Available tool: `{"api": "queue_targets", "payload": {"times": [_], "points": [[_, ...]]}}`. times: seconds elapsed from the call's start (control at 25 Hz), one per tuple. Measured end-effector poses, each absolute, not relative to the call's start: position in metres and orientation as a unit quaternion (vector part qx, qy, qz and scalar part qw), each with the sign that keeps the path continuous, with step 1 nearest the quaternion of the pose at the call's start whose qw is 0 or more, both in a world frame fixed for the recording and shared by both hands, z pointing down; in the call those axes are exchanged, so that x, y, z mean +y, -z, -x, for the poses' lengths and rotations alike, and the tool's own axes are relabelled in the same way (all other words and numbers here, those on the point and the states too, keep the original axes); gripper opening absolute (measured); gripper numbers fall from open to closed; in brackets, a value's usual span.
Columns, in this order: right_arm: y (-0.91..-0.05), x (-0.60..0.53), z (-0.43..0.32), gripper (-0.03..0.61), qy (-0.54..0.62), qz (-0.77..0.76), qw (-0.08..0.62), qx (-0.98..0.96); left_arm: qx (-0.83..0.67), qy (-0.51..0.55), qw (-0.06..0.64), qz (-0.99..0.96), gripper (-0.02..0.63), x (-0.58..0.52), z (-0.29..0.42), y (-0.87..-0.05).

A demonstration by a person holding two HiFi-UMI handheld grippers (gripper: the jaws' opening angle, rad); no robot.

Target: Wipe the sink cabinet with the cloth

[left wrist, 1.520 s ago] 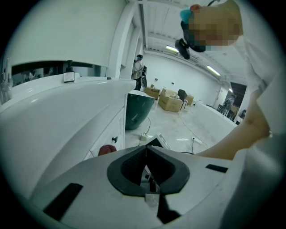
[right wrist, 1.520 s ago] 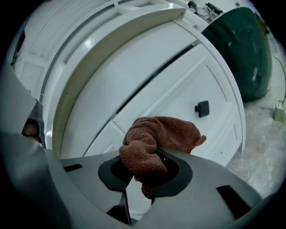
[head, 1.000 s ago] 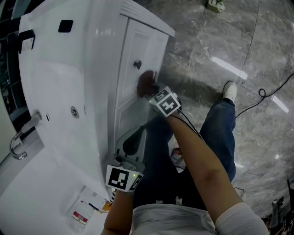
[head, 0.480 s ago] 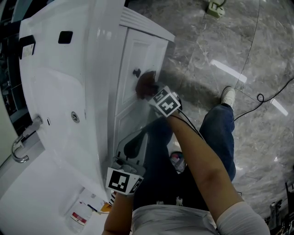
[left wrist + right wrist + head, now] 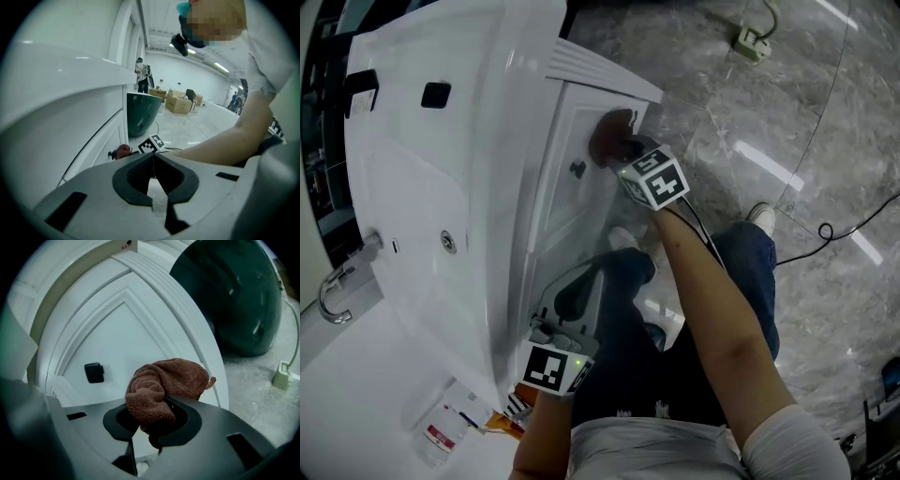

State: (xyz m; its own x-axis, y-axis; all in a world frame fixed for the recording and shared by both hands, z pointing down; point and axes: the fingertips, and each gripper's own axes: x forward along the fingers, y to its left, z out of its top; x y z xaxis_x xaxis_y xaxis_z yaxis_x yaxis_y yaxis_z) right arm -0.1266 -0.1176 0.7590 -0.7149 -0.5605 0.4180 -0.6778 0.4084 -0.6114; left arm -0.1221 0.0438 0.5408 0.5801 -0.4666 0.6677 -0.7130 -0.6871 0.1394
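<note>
The white sink cabinet (image 5: 511, 112) stands at the left of the head view, its door (image 5: 117, 338) carrying a small dark knob (image 5: 93, 372). A brown cloth (image 5: 161, 383) is bunched between the jaws of my right gripper (image 5: 157, 411) and pressed on the door panel, to the right of the knob. From the head view the cloth (image 5: 609, 136) sits at the door's upper far corner, past the knob (image 5: 577, 169), with the right gripper (image 5: 623, 155) behind it. My left gripper (image 5: 574, 286) hangs close to the cabinet front, nearer me, jaws shut and holding nothing (image 5: 152, 157).
A faucet (image 5: 333, 295) and white basin (image 5: 403, 187) top the cabinet, with a small packet (image 5: 441, 433) on the counter. A dark green tub (image 5: 234, 296) stands beyond the cabinet. A power strip (image 5: 750, 42) and cable (image 5: 825, 225) lie on the marble floor, near the person's shoe (image 5: 759, 217).
My right gripper has carried the cloth along the door, from beside the knob to the door's far corner. The left gripper has hardly moved.
</note>
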Motion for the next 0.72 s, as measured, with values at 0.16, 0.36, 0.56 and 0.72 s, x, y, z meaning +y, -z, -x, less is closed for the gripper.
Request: {"api": "queue_targets", "payload": {"times": [0.16, 0.36, 0.56, 0.72], "points": [[-0.76, -0.142, 0.101, 0.098, -0.392, -0.393, 0.062, -0.83, -0.349, -0.307, 0.2, -0.863, 0.012, 0.039, 0.115, -0.544], [-0.762, -0.16, 0.082, 0.098, -0.393, -0.408, 0.049, -0.822, -0.363, -0.302, 0.196, -0.859, 0.012, 0.032, 0.111, -0.546], [-0.76, -0.175, 0.064, 0.098, -0.39, -0.431, 0.038, -0.813, -0.367, -0.301, 0.192, -0.859, 0.012, 0.031, 0.11, -0.548], [-0.754, -0.175, 0.065, 0.097, -0.383, -0.433, 0.046, -0.815, -0.37, -0.303, 0.191, -0.857, 0.012, 0.031, 0.111, -0.547]]}}
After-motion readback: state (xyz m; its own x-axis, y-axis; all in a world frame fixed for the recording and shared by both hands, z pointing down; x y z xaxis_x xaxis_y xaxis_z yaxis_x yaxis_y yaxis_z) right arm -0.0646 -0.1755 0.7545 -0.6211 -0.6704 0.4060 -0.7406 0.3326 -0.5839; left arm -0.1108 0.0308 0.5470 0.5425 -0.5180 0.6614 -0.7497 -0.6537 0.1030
